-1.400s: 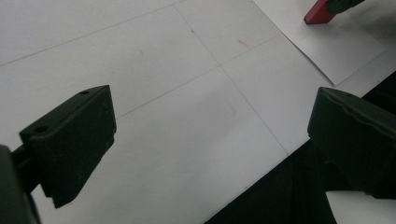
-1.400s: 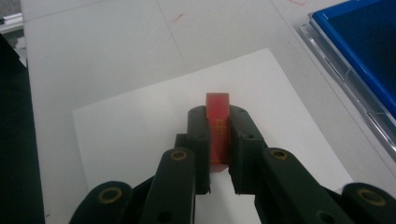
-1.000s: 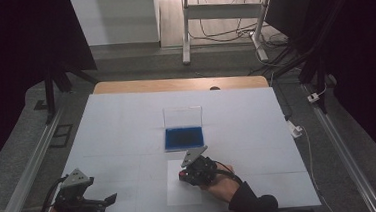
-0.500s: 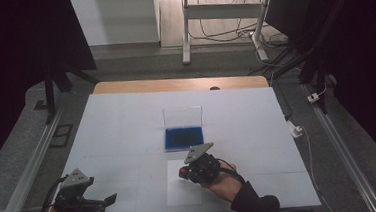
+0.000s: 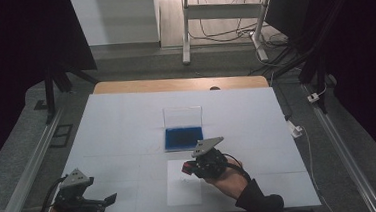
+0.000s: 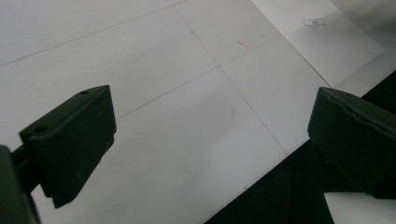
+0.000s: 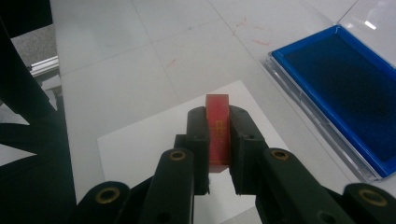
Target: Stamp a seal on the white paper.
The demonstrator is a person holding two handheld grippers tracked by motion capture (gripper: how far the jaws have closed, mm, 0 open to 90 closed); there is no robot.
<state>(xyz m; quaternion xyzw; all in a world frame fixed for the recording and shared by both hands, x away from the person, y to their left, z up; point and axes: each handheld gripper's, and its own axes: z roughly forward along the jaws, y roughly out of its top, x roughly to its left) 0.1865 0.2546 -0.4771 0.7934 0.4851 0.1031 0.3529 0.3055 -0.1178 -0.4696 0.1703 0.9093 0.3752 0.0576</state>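
Note:
My right gripper (image 5: 186,168) is shut on a small red block (image 7: 218,133) with a raised pattern on its face, the jaws clamping its two sides. It hovers over the top edge of a white paper sheet (image 5: 183,192), just in front of a blue ink pad (image 5: 183,137) lying in an open clear case. In the right gripper view the pad (image 7: 345,93) lies to the right and the sheet (image 7: 149,144) below the jaws. My left gripper (image 5: 104,201) stands open and empty at the table's front left corner, its jaws wide apart over the bare top (image 6: 215,140).
The white table (image 5: 117,121) carries faint pencil lines and a few red marks. The clear lid (image 5: 182,116) of the case stands upright behind the pad. Dark floor, cables and a metal rail lie off the right edge.
My right gripper with the red block has drifted slightly right and farther from the person, toward the ink pad. The left gripper has stayed put.

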